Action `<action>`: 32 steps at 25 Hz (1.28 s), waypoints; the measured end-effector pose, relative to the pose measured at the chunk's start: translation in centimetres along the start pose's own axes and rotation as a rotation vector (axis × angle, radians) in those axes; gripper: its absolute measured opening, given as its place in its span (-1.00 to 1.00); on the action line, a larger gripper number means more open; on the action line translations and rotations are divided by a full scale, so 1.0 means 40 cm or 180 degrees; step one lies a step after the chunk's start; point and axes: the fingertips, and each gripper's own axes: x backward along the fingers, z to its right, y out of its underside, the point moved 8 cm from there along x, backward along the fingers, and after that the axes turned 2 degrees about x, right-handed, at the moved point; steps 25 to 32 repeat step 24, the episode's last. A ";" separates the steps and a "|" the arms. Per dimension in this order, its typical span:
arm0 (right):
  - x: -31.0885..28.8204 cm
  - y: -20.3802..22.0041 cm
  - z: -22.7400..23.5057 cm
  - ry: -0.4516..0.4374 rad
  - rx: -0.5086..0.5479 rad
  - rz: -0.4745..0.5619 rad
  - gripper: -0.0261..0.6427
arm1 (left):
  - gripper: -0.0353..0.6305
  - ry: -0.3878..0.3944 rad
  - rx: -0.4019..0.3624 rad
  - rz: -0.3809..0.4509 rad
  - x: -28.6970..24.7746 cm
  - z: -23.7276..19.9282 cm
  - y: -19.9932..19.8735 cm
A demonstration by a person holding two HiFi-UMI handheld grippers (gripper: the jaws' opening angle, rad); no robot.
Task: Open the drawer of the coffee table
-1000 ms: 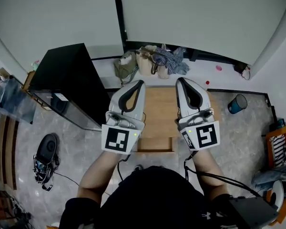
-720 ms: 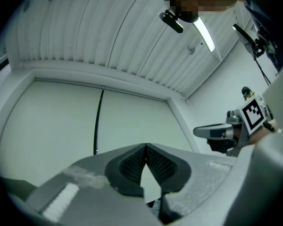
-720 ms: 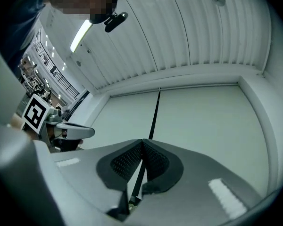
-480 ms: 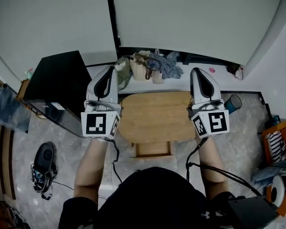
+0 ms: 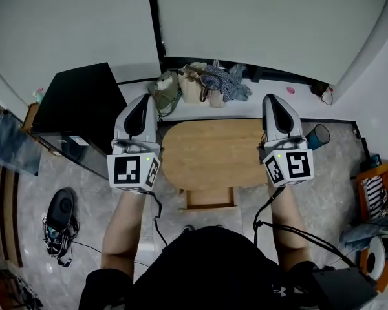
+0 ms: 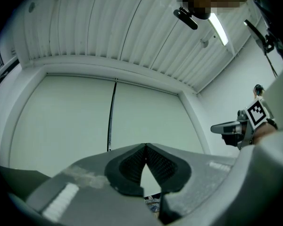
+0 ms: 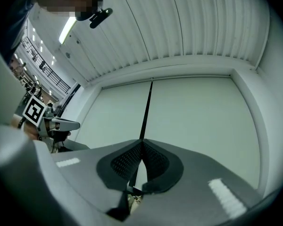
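Below me, only the head view shows the one coffee table (image 5: 213,150), its single drawer (image 5: 210,199) pulled out toward me, between my two grippers. Left gripper view: the left gripper (image 6: 145,146) has its jaws pressed together, empty, facing a wall (image 6: 61,117). Right gripper view: the right gripper (image 7: 141,142) is likewise closed on nothing.

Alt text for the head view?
Top-down: a person holds the left tongs and right tongs, both shut and empty, at either end of an oval coffee table whose drawer stands pulled out toward them. Bags lie beyond it.

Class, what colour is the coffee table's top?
Light wood brown; the coffee table shows best in the head view.
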 end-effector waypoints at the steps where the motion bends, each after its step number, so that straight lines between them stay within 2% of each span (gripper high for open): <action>1: 0.001 0.001 -0.003 -0.0004 -0.0007 -0.0004 -0.93 | -0.89 0.0022 -0.0006 -0.0007 0.001 0.002 0.002; 12: 0.035 0.001 -0.007 -0.0010 -0.0048 -0.0030 -0.93 | -0.89 0.0007 0.0001 -0.0086 0.037 0.016 0.005; 32: 0.090 0.000 0.011 0.0013 -0.0070 -0.0055 -0.93 | -0.89 -0.0017 0.0010 -0.0067 0.068 0.058 -0.012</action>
